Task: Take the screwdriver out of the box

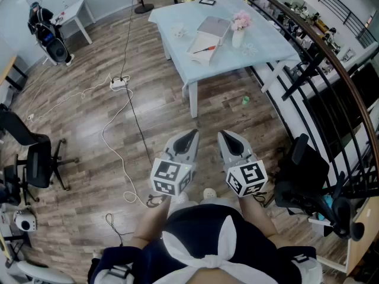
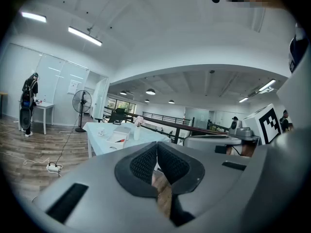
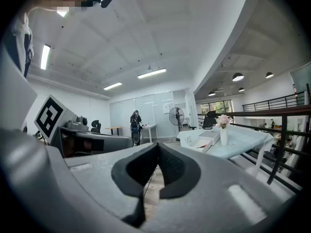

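Observation:
A red-handled screwdriver (image 1: 204,49) lies in an open white box (image 1: 200,42) on the pale blue table (image 1: 260,43), far ahead of me. The box lid (image 1: 214,25) rests behind it, beside a vase of pink flowers (image 1: 239,28). My left gripper (image 1: 190,136) and right gripper (image 1: 225,136) hang side by side over the wood floor, well short of the table, both shut and empty. The left gripper view shows the box (image 2: 119,137) small beyond its closed jaws (image 2: 156,144). In the right gripper view the box (image 3: 200,145) sits to the right of the closed jaws (image 3: 158,145).
White cables and a power strip (image 1: 119,83) trail over the floor on the left. A black railing (image 1: 308,52) curves along the right side. Office chairs (image 1: 35,158) stand at the left edge. A fan base (image 1: 143,7) and a white desk (image 1: 74,10) stand at the back.

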Action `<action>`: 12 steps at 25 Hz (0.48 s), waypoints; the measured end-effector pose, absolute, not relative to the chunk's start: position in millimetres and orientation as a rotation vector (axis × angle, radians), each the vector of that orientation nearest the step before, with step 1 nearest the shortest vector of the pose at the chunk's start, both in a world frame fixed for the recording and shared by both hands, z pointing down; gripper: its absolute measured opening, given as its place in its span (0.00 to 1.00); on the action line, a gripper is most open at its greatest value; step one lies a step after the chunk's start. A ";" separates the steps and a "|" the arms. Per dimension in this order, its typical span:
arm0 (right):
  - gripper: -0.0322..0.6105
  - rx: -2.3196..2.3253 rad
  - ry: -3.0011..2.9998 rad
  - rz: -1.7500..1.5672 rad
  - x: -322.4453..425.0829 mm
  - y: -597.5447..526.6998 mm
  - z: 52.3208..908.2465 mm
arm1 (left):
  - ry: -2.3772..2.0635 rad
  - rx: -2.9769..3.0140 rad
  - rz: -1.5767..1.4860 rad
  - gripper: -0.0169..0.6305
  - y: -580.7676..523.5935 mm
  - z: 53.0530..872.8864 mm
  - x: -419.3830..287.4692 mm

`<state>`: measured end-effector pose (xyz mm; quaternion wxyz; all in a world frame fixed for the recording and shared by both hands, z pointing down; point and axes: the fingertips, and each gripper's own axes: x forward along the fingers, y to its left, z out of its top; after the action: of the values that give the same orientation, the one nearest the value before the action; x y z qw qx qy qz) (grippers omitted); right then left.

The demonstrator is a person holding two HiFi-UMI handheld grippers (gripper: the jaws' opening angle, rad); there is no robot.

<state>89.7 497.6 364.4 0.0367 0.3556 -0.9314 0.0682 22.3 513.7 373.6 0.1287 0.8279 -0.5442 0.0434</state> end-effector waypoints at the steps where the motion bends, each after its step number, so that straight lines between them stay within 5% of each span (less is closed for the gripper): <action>1: 0.05 1.096 -2.866 0.215 92.1 495.4 363.5 | -1.585 2.402 0.129 0.06 512.1 373.3 24.0; 12: 0.05 1.080 -2.882 0.208 112.4 474.2 367.3 | -1.613 2.387 0.110 0.06 489.5 377.3 41.6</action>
<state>112.4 474.2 367.3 0.0284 0.3498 -0.9340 0.0672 41.6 489.5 377.3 0.1288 0.8212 -0.5547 0.0379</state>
